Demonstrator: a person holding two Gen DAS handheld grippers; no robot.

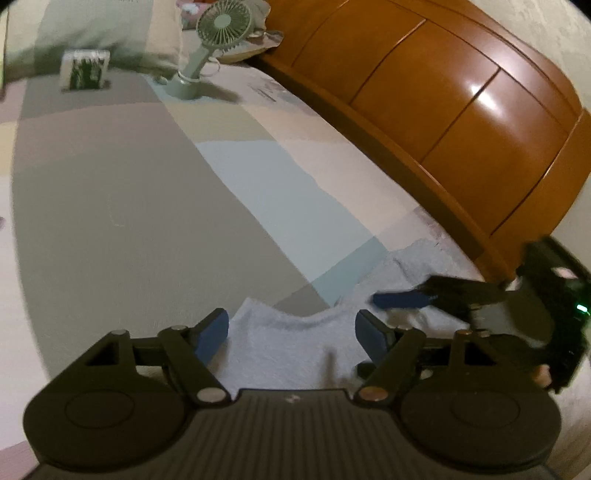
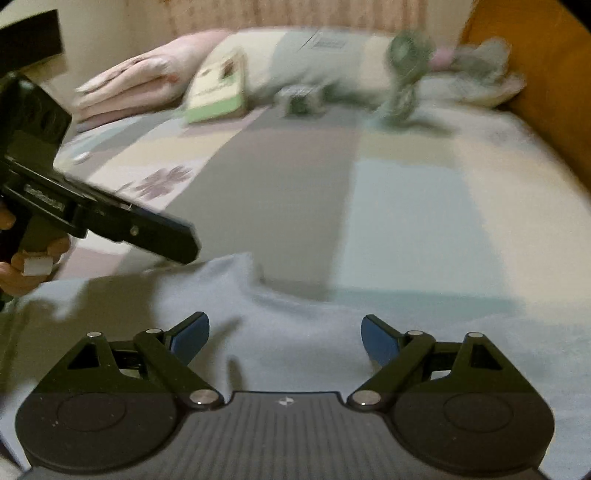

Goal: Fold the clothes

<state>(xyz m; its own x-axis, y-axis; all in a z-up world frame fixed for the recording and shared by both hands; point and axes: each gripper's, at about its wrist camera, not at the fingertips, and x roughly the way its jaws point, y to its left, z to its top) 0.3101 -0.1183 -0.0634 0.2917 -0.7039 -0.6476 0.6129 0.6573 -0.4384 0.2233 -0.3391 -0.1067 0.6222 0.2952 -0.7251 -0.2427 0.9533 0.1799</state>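
Note:
A light blue garment (image 1: 295,347) lies spread on the patchwork bedsheet (image 1: 147,192), close under both grippers. My left gripper (image 1: 291,334) stands open above the garment's near edge, and its blue pads do not press on the cloth. To its right, one blue pad (image 1: 400,300) of my right gripper hovers over the garment. In the right wrist view my right gripper (image 2: 284,339) is wide open over the garment (image 2: 295,317), with nothing pinched. My left gripper (image 2: 181,245) reaches in from the left, held by a hand (image 2: 26,269).
A wooden headboard (image 1: 443,110) runs along the right side of the bed. At the far end stand a green desk fan (image 1: 221,29) and a small box (image 1: 85,70). A green book (image 2: 218,92), pillows and a folded pink blanket (image 2: 129,85) lie there too.

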